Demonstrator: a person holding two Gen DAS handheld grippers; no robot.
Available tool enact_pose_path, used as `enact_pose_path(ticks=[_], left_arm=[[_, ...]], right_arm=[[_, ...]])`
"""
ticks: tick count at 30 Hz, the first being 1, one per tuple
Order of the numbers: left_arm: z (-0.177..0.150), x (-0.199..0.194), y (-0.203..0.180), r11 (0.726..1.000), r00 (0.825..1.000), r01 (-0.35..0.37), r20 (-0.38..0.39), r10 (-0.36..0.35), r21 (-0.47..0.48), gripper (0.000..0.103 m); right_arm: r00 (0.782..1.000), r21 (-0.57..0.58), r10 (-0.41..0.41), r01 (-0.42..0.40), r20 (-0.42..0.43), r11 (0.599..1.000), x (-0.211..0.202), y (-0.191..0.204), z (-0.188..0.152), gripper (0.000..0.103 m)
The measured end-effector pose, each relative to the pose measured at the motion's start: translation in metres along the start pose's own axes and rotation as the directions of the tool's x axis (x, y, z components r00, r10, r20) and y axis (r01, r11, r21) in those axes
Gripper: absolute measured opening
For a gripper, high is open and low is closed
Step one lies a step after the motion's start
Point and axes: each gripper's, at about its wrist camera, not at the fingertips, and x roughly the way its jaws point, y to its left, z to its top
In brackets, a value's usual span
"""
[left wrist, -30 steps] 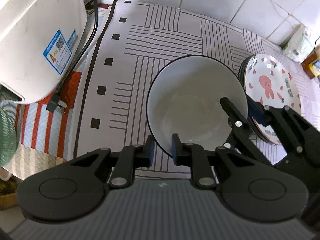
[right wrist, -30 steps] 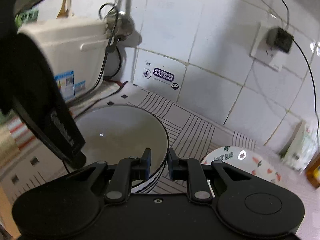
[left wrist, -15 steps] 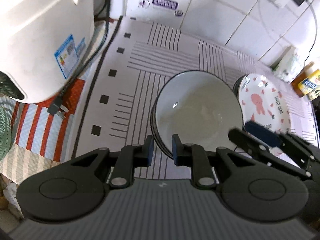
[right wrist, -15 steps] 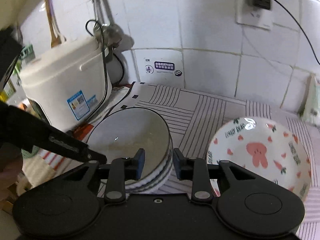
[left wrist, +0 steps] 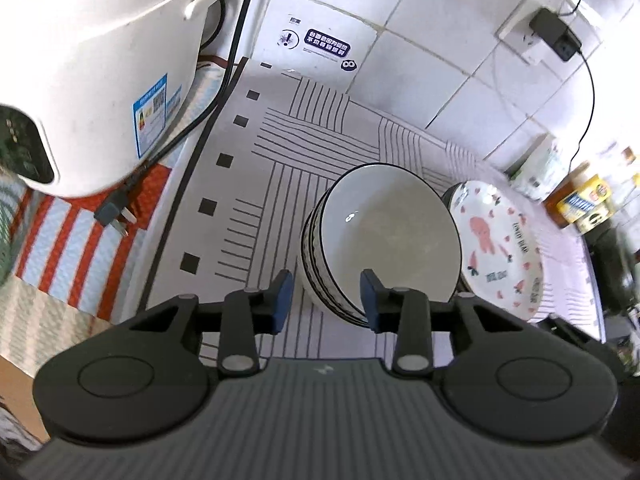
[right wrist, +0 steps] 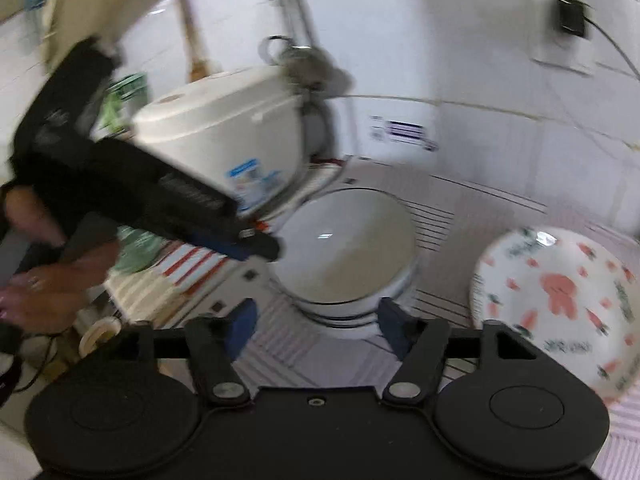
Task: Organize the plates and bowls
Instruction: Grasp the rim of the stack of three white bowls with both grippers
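A stack of white ceramic bowls with dark rims (left wrist: 380, 240) sat on the white place mat with black line patterns (left wrist: 280, 168), just beside the pink-printed plates (left wrist: 500, 248) to its right. We saw our left gripper (left wrist: 326, 296) with its blue-padded jaws opening, the near rim of the bowls showing between them but untouched. Our right gripper (right wrist: 316, 320) was opening wider and held nothing. A white rice cooker (left wrist: 92, 72) stood at the left.
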Motion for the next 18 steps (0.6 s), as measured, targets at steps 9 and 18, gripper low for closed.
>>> enact_pose_path(ticks=[9,18], left_arm=[[-0.001,0.005,0.015,0.997,0.995,0.083,0.047,-0.083,0.003,0.064],[0.008,0.049,0.020,0.992,0.992,0.125,-0.009,-0.125,0.033,0.067]], right_arm=[[0.997,0.057,-0.073,0.072,0.015,0.996,0.047,-0.004,-0.032,0.092],[0.982,0.012,-0.182,0.181,0.056,0.983,0.095,-0.008,-0.037,0.097]])
